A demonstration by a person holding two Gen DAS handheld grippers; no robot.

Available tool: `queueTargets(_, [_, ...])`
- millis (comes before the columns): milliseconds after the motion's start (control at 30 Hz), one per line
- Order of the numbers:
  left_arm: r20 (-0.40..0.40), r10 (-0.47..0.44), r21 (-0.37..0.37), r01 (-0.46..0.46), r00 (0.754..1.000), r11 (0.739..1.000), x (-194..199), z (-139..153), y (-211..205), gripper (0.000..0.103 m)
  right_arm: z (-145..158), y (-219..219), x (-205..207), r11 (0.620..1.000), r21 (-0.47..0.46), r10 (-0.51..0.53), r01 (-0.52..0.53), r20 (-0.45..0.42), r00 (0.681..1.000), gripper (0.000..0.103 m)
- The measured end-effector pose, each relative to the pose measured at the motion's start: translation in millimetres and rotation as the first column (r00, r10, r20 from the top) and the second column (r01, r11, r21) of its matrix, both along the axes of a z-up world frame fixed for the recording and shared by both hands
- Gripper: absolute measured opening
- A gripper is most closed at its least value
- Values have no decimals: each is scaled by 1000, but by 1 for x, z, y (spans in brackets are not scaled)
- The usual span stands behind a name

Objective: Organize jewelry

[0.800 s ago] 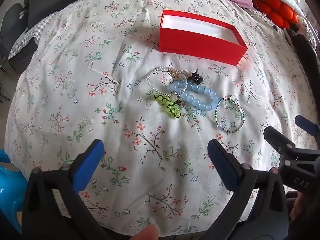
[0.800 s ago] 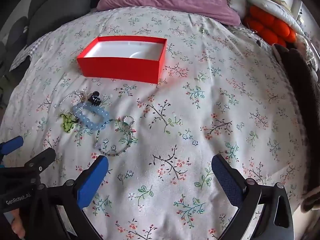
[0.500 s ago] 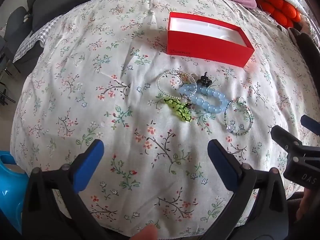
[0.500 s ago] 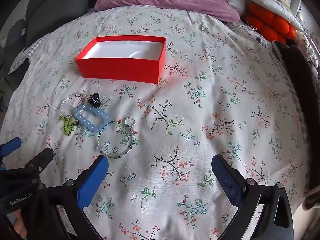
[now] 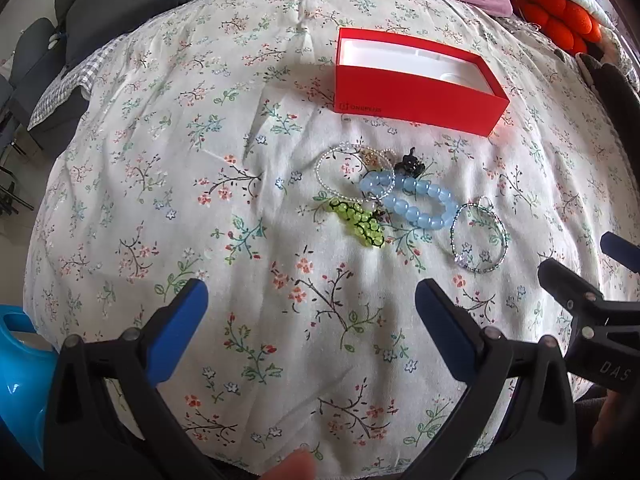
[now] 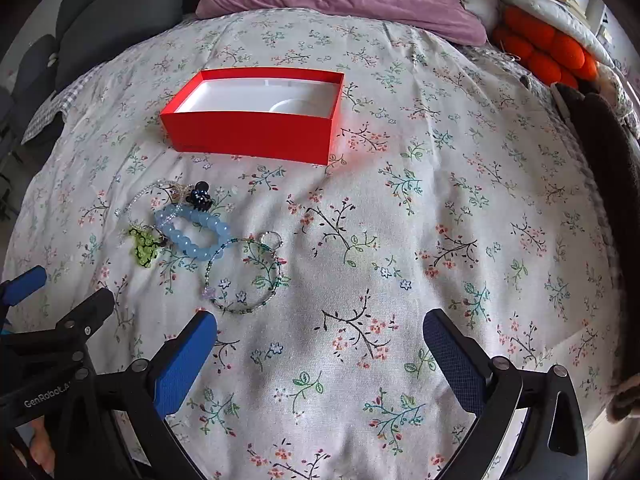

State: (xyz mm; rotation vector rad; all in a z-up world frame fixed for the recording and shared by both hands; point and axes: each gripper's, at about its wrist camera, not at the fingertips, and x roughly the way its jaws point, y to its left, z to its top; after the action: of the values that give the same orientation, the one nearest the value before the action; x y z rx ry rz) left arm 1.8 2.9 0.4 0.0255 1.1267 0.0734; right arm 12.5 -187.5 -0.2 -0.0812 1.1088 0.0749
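Over the last second both views shifted slightly: in the left wrist view the jewelry pile and box slid right and a bit down, so the left gripper (image 5: 310, 308) has drifted left and up; no item moved on the bed (image 5: 168, 184). Nothing grasped yet, so the task looks to be at its start, approach phase.

Left gripper jaws spread wide, empty, hovering above the bedspread. Right gripper (image 6: 320, 338) also wide apart, empty; its tips show at 3 o'clock in the left view.

Jewelry sits in one cluster, just short of the red box (image 6: 256, 120), at about 1 o'clock from the left gripper and 10 o'clock from the right. Blue bracelet (image 5: 416, 202) in the middle, overlapping the clear bracelet (image 5: 344, 164) at its 10 o'clock. Green charm (image 5: 358, 220) touching at 7 o'clock. Black clip (image 5: 410, 166) at 12 o'clock, touching or just beside, can't tell. Thin bracelet (image 6: 244, 276) at 4 o'clock, closest to the right gripper, edge touching the blue one.

Box open, white inside, empty. Thin bracelet likely the first pick for the right gripper; overlapping pieces may drag along.
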Motion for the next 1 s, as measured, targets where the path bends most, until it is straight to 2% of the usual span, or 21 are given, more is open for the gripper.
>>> queueTargets(1000, [9, -9, 7, 9, 1000, 1000, 0, 3, -1, 103, 1, 0, 1, 1000, 10, -9, 9, -2, 1000, 103])
